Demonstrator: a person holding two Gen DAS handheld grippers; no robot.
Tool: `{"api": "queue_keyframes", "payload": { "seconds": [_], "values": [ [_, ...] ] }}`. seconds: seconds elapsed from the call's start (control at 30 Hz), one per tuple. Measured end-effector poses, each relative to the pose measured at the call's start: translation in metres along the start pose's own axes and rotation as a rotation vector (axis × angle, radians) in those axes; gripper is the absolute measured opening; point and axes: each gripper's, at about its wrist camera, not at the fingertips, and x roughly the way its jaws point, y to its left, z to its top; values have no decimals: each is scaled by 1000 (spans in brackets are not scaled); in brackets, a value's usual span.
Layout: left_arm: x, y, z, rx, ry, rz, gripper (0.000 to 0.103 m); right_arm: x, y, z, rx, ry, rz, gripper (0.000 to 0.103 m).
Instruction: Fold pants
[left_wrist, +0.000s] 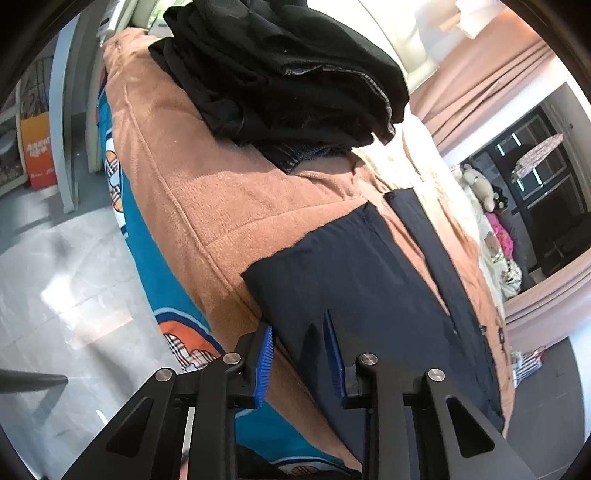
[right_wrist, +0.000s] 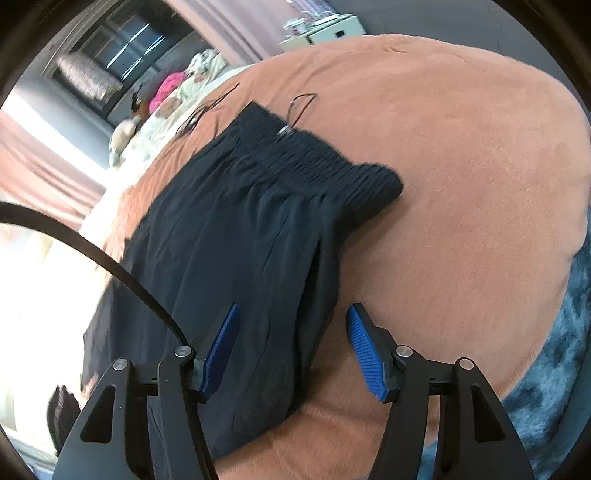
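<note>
Dark navy pants (left_wrist: 354, 266) lie flat on an orange-brown blanket (left_wrist: 207, 192) on a bed. In the left wrist view two leg ends show, with blanket between them. My left gripper (left_wrist: 300, 325) is open, its blue pads straddling the near leg's hem edge. In the right wrist view the pants (right_wrist: 236, 236) show their gathered elastic waistband (right_wrist: 314, 166) at the far end. My right gripper (right_wrist: 292, 314) is open over the pants' side edge, left pad above the fabric, right pad over the blanket (right_wrist: 461, 184).
A pile of black folded clothes (left_wrist: 280, 70) sits further along the bed. A teal cartoon sheet (left_wrist: 147, 258) hangs over the bed's side above a grey floor. A wire hanger (right_wrist: 295, 110) lies by the waistband. Stuffed toys and bedding (right_wrist: 173, 88) lie beyond.
</note>
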Motion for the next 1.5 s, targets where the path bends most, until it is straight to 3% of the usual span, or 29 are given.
{"api": "queue_keyframes", "payload": {
  "seconds": [0.17,0.3,0.37,0.4,0.43,0.5,0.6,1.0,1.5],
  "values": [
    [-1,-8,1,19,7,-15,25,5,-15,14,53,-24,6,59],
    [9,-13,9,45,14,49,25,13,-15,21,43,-22,19,59],
    [10,-13,13,25,14,46,12,17,-17,25,45,-21,31,59],
    [9,-16,14,29,9,53,6,17,-18,26,49,-20,36,53],
    [7,-20,16,39,-2,58,6,18,-19,27,50,-17,41,35],
    [-2,-30,20,61,-30,55,5,17,-20,31,44,1,49,13],
    [-15,-48,29,91,-68,45,5,5,-17,36,15,-31,65,5],
    [-31,-119,74,180,-154,0,5,-40,6,62,-13,-149,150,2],
    [-11,-215,126,281,-212,-54,5,-31,30,94,-30,-213,184,2]
  ]
}}
